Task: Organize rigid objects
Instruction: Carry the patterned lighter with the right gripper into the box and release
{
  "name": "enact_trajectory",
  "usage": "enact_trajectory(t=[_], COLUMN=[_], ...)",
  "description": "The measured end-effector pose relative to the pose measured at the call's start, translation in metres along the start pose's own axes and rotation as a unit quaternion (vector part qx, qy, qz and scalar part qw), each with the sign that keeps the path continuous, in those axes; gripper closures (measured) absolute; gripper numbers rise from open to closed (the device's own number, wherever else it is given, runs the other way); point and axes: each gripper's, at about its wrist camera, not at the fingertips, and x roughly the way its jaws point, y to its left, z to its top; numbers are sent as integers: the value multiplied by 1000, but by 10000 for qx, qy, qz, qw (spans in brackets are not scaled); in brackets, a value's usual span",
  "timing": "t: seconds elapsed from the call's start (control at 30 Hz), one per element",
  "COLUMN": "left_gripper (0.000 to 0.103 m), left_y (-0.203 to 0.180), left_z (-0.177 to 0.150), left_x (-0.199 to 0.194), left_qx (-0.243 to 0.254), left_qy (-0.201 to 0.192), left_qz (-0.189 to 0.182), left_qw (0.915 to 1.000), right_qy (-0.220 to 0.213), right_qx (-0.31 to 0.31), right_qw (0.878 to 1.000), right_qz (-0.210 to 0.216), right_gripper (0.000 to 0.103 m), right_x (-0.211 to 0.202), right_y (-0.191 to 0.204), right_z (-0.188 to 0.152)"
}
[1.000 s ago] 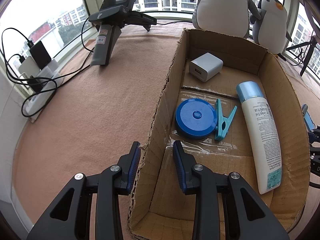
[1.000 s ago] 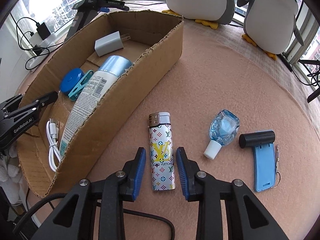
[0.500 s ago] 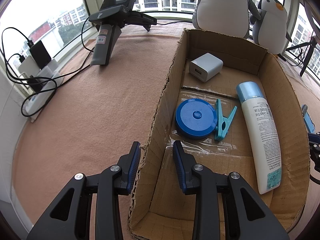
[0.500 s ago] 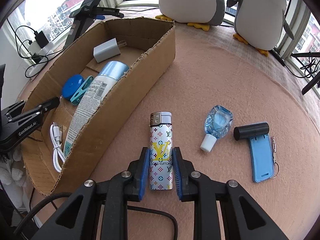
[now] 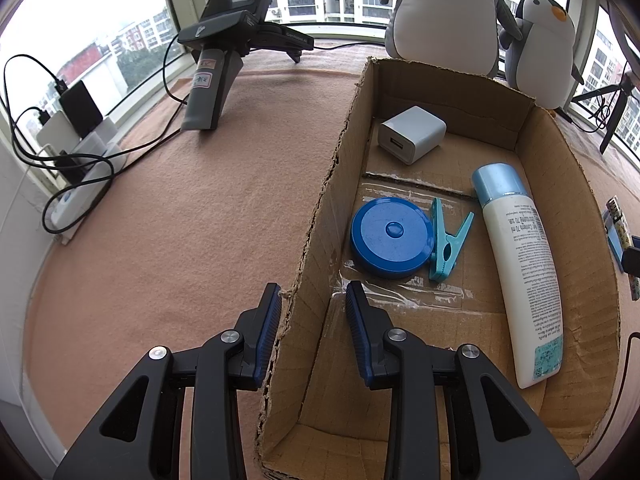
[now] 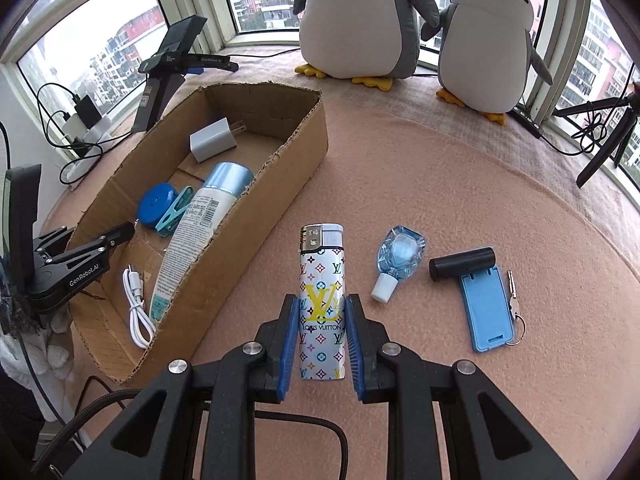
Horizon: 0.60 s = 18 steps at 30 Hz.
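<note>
My right gripper is shut on a white lighter with a coloured monogram print, held just above the pink cloth, its metal top pointing away. The lighter's end shows past the box's right wall in the left wrist view. My left gripper is shut on the left wall of the cardboard box, one finger outside and one inside. Inside the box lie a white charger, a blue round tape measure, a teal clothespin, a white bottle and a white cable.
A small clear blue bottle and a blue and black key holder lie on the cloth right of the lighter. Two plush penguins stand at the back. A black device stand and chargers with cables occupy the left side.
My right gripper closed its fingers on the lighter and raised it off the cloth. The left gripper stayed on the box wall.
</note>
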Motion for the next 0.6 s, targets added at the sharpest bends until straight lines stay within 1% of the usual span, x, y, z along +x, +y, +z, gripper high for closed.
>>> enact_trajectory(t=[0.13, 0.27, 0.4, 0.53, 0.6], left_gripper=[72, 72, 72, 72, 72], left_y=[-1, 0, 0, 0, 0], left_z=[0, 0, 0, 0, 0], left_x=[0, 0, 0, -1, -1], left_qx=[-1, -10, -12, -14, -14], left_qy=[0, 2, 3, 4, 4], left_qz=[-5, -9, -12, -16, -16], left_qw=[10000, 10000, 10000, 10000, 10000], right_qy=[-207, -342, -416, -402, -379], right_qx=[-52, -86, -113, -73, -93], right_qw=[9997, 9992, 9986, 9981, 9982], right_qz=[89, 179, 299, 451, 451], right_gripper=[82, 82, 82, 82, 82], right_x=[-13, -18, -13, 1, 9], right_y=[7, 16, 30, 42, 48], right_z=[16, 35, 55, 72, 78])
